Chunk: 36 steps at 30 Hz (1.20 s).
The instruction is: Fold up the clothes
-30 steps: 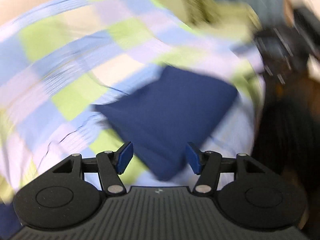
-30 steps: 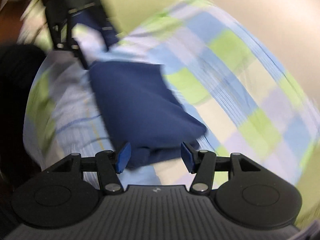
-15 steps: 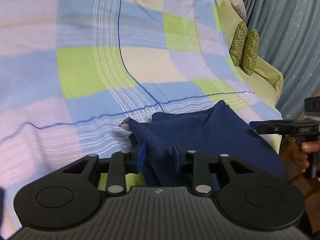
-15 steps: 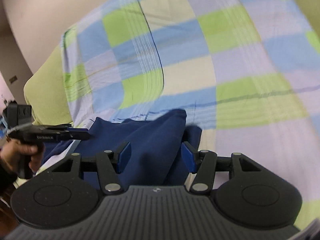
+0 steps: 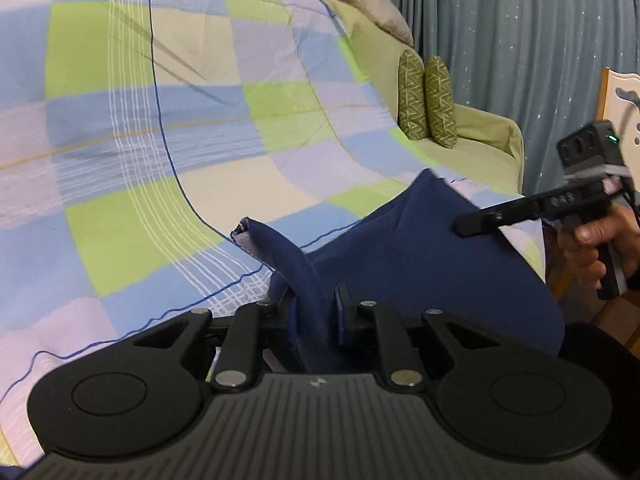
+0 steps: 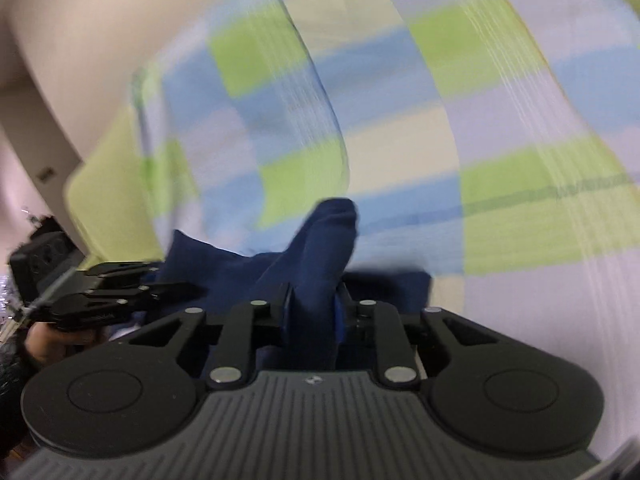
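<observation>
A navy blue garment (image 5: 432, 264) lies bunched at the near edge of a bed with a checked blue, green and lilac cover (image 5: 160, 120). My left gripper (image 5: 316, 308) is shut on one corner of the garment, and a strip of cloth sticks out past the fingers. My right gripper (image 6: 312, 306) is shut on another corner of the garment (image 6: 320, 248). Each gripper shows in the other's view, the right one at the right edge (image 5: 560, 200), the left one at the left edge (image 6: 92, 292). The right wrist view is blurred.
Two green patterned cushions (image 5: 426, 98) and a grey pillow (image 5: 368, 0) lie at the bed's far corner. A blue-grey curtain (image 5: 520, 60) hangs behind. A pale chair back (image 5: 620, 96) stands at the right. A cream wall (image 6: 80, 40) lies beyond the bed.
Both grippers went from open around the garment's edge to shut on it. They have lifted its corners off the bed cover. The cameras now tilt up toward the bed.
</observation>
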### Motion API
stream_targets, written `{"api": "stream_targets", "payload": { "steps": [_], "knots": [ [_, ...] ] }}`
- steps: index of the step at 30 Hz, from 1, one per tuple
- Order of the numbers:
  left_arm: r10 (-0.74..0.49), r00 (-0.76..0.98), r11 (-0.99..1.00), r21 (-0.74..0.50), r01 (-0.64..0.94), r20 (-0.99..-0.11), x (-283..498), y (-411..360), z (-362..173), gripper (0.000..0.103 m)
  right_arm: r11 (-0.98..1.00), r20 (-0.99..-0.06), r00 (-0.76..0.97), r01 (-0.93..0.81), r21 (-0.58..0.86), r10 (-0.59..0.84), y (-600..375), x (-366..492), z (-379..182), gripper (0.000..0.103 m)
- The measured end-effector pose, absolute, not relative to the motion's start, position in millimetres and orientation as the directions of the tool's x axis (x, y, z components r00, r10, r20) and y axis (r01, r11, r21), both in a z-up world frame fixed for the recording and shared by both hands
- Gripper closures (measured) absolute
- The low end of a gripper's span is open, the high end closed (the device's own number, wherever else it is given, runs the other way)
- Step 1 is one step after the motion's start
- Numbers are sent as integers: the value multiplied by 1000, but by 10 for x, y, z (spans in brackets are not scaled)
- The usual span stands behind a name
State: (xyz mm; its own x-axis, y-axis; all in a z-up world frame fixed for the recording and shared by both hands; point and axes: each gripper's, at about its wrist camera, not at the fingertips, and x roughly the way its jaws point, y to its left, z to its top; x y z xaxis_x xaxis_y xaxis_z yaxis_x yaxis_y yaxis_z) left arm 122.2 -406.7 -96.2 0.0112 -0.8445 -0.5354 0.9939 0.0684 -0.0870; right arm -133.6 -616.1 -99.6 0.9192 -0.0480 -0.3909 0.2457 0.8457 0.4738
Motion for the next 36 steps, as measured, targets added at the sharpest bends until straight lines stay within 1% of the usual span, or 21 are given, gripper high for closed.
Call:
{"api": "stream_targets", "payload": {
  "steps": [1, 2, 3, 4, 5, 6, 7, 8, 13, 15, 17, 18, 20, 22, 23, 27, 30, 32, 34, 36],
  "knots": [
    [-830, 7, 73, -98, 993, -557, 1268, -4135, -1035, 80, 836, -394, 917, 261, 483, -59, -6183, -1354, -1073, 86],
    [-804, 3, 89, -115, 989, -595, 1342, -4234, -1159, 73, 824, -400, 915, 272, 497, -61, -6209, -1344, -1134, 86],
    [-788, 5, 107, -128, 986, -616, 1390, -4283, -1236, 70, 788, -423, 904, 303, 535, -61, -6283, -1307, -1303, 86],
    [-787, 14, 121, -132, 984, -616, 1415, -4285, -1259, 65, 767, -438, 898, 318, 557, -55, -6322, -1279, -1391, 86],
    [-787, 22, 135, -137, 981, -617, 1439, -4287, -1282, 58, 745, -452, 891, 333, 578, -48, -6362, -1251, -1478, 82],
    [-786, 30, 149, -141, 979, -618, 1463, -4289, -1305, 54, 710, -447, 894, 340, 617, -40, -6415, -1241, -1542, 80],
    [-785, 39, 163, -146, 976, -619, 1487, -4291, -1328, 50, 705, -441, 897, 337, 624, -39, -6431, -1239, -1536, 76],
    [-784, 47, 177, -150, 973, -620, 1511, -4294, -1351, 48, 717, -439, 897, 335, 612, -45, -6430, -1237, -1501, 74],
    [-776, 88, 246, -172, 954, -624, 1631, -4304, -1465, 48, 719, -423, 904, 336, 608, -64, -6480, -1225, -1449, 73],
    [-773, 104, 273, -180, 945, -626, 1679, -4308, -1511, 49, 713, -434, 897, 356, 604, -81, -6499, -1190, -1490, 78],
    [-768, 120, 300, -189, 935, -629, 1727, -4312, -1557, 50, 719, -457, 885, 377, 584, -93, -6505, -1119, -1535, 80],
    [-766, 131, 310, -183, 933, -630, 1732, -4319, -1574, 50, 746, -486, 867, 394, 537, -109, -6469, -1051, -1560, 80],
    [-758, 154, 314, -148, 938, -634, 1689, -4340, -1549, 50, 787, -502, 854, 399, 470, -133, -6426, -999, -1562, 80],
    [-754, 176, 316, -114, 942, -632, 1650, -4333, -1491, 50, 806, -511, 848, 400, 437, -144, -6419, -974, -1569, 80],
    [-754, 189, 317, -96, 944, -630, 1624, -4302, -1452, 50, 797, -510, 849, 403, 450, -141, -6449, -986, -1542, 80],
    [-773, 230, 322, -55, 945, -591, 1523, -4163, -1225, 51, 801, -481, 851, 432, 415, -210, -6400, -1116, -1352, 80],
    [-820, 191, 274, -78, 958, -540, 1369, -4052, -1007, 52, 855, -404, 884, 386, 346, -236, -6201, -1216, -1129, 80],
    [-835, 117, 214, -121, 969, -538, 1255, -4061, -992, 52, 880, -368, 903, 349, 321, -224, -6110, -1211, -1061, 80],
    [-812, 88, 176, -99, 979, -577, 1137, -4154, -1086, 52, 903, -403, 902, 296, 311, -157, -6070, -1072, -1111, 80],
    [-782, 94, 171, -67, 983, -616, 1071, -4243, -1216, 52, 922, -439, 894, 242, 303, -90, -6031, -933, -1162, 80]
  ]
}}
